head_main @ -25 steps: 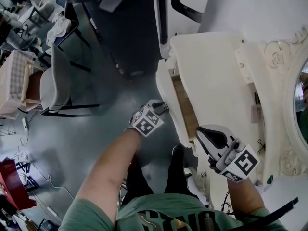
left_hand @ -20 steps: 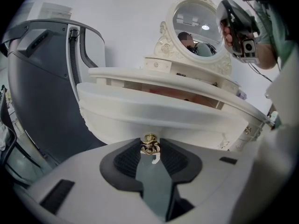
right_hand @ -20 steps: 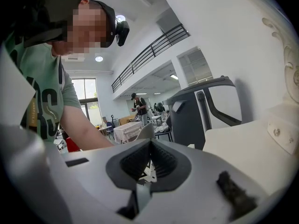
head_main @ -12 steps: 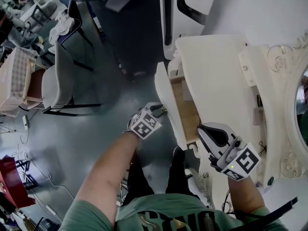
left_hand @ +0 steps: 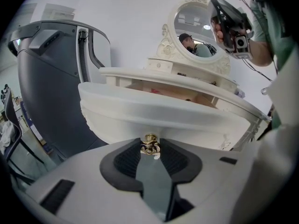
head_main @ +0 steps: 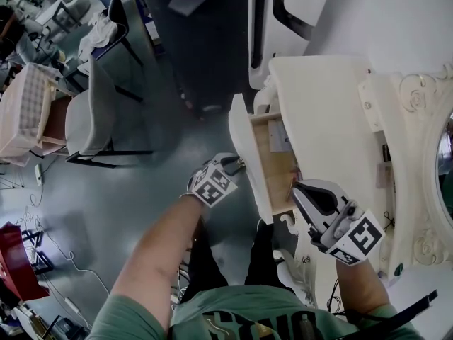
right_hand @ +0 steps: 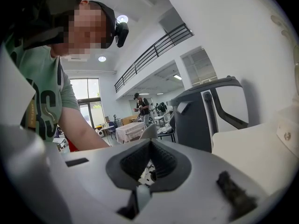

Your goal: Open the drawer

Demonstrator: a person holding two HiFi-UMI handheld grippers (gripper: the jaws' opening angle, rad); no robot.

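Drawer of cream-white wood (head_main: 263, 154) could jam or slip free; the left gripper (head_main: 238, 163) pinches only its small brass knob (left_hand: 150, 143), so a skewed pull may lose it; the right gripper (head_main: 301, 188), at lower right, has its jaws together and empty; the curved front stands partly out of the white dressing table (head_main: 333, 112), bare wood showing inside, at centre right of the head view.

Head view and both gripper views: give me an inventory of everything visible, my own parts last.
Dressing table: one, cream, head view's right.
Drawer: one, cream front, wooden inside, partly pulled out.
Knob: one, gold, on the drawer front.
Mirror: one, oval, cream frame, atop the dressing table.
Machine: one, dark grey, behind the dressing table.
Chair: one, grey, far left.
Left gripper: one, white, shut on the knob.
Right gripper: one, white, jaws together, empty, by the drawer's near end.
Forearms: two, bare, bottom of head view.
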